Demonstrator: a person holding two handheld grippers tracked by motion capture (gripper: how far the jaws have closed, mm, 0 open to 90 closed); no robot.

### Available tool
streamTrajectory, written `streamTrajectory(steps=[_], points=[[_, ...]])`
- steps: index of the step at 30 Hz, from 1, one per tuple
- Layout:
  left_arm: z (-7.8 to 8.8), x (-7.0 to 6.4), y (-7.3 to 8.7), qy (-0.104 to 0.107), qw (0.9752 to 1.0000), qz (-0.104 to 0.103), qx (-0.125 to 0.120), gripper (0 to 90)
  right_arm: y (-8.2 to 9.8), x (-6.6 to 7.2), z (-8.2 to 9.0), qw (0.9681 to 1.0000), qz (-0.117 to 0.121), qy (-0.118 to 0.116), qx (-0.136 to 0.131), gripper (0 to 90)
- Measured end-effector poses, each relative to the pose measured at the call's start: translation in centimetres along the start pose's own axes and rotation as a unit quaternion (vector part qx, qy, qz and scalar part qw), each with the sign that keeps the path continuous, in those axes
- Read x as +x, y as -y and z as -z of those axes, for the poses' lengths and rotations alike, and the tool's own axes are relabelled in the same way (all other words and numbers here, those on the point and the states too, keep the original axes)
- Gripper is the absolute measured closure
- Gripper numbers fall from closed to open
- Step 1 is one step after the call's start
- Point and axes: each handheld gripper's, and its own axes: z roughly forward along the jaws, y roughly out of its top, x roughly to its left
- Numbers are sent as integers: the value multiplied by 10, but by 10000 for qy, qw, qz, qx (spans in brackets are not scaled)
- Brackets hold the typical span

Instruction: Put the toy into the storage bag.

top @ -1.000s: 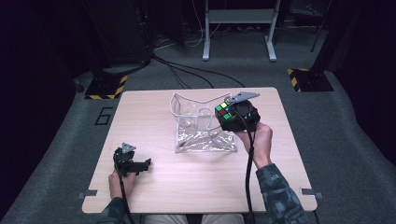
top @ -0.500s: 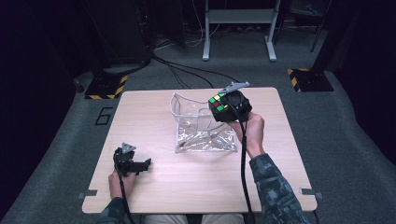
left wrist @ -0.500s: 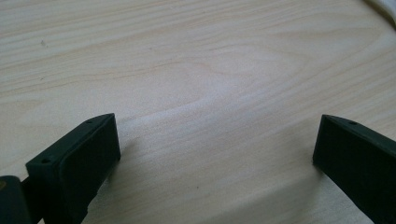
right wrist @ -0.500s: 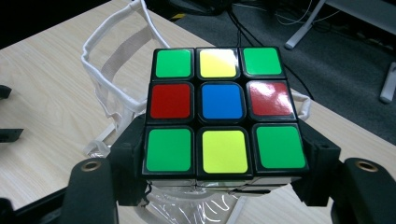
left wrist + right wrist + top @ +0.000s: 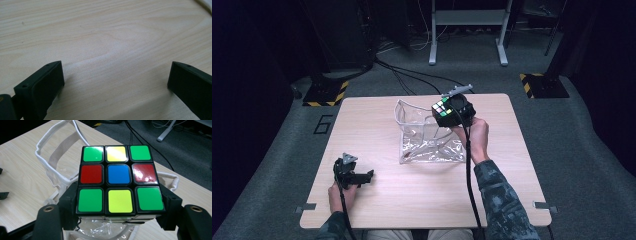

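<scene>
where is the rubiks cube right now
In the high view the Rubik's cube sits clamped in the right gripper, held above the open top of the clear bag at the table's far middle.

At frame centre, the right gripper [image 5: 447,111] holds a black-edged puzzle cube with coloured tiles [image 5: 441,109] above the open mouth of a clear plastic bag with white trim [image 5: 428,137] on the pale wooden table [image 5: 377,130]. The left gripper [image 5: 362,177] rests lower left.
</scene>
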Motion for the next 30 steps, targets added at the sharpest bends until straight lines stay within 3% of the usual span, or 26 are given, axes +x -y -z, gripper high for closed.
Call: streamTrajectory(steps=[16, 30], points=[[0, 0, 0, -2, 10000, 10, -2, 6, 1, -7, -25, 9996, -184, -71, 217, 334], [0, 0, 0, 1, 10000, 1, -2, 6, 15, -25, -38, 9972, -581, 60, 468, 334]])
